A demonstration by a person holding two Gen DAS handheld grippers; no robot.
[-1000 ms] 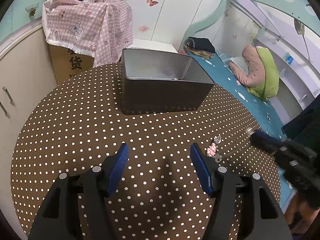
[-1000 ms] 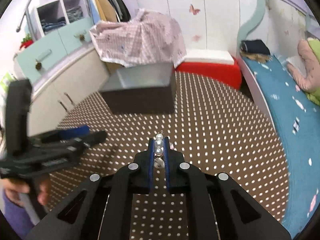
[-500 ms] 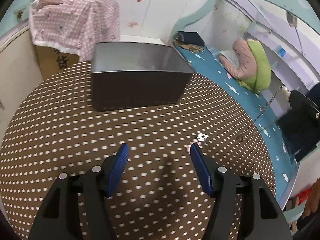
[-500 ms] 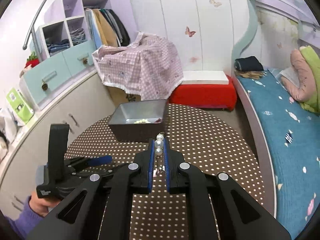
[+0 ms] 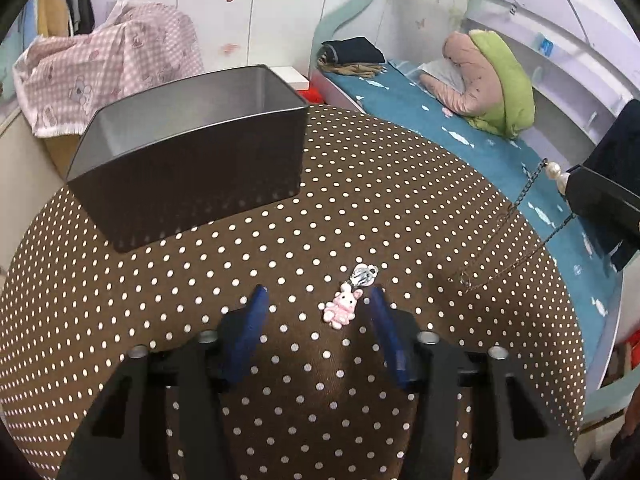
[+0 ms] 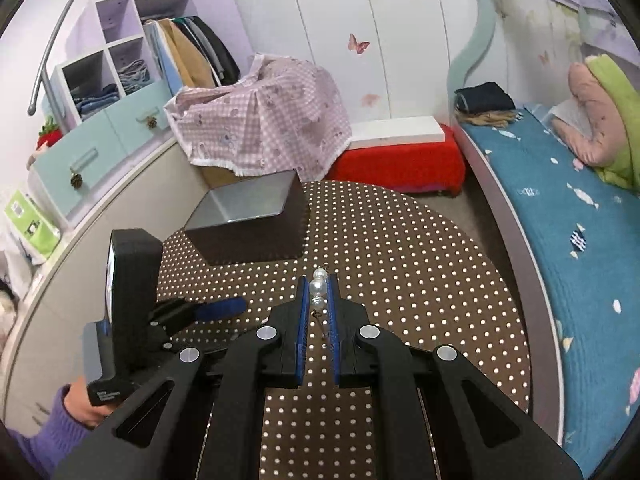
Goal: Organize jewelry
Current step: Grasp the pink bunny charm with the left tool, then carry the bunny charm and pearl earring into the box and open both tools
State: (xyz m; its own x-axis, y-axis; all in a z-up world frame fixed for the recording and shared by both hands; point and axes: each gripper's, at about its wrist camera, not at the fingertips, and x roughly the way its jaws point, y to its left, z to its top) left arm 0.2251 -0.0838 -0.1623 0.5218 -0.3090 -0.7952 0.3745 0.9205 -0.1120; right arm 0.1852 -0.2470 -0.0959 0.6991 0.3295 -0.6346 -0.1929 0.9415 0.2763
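Two pearls sit clamped inside right gripper.

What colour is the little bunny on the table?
Pink and white. The bunny shows best in the left wrist view, lying on the dotted tablecloth.

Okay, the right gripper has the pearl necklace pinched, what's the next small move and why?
Probably carry the right gripper forward and left until it is over the open metal box, then release. The pearl necklace is clamped between its fingers, its chain hangs down to the dotted tablecloth, and the box is the only container in view.
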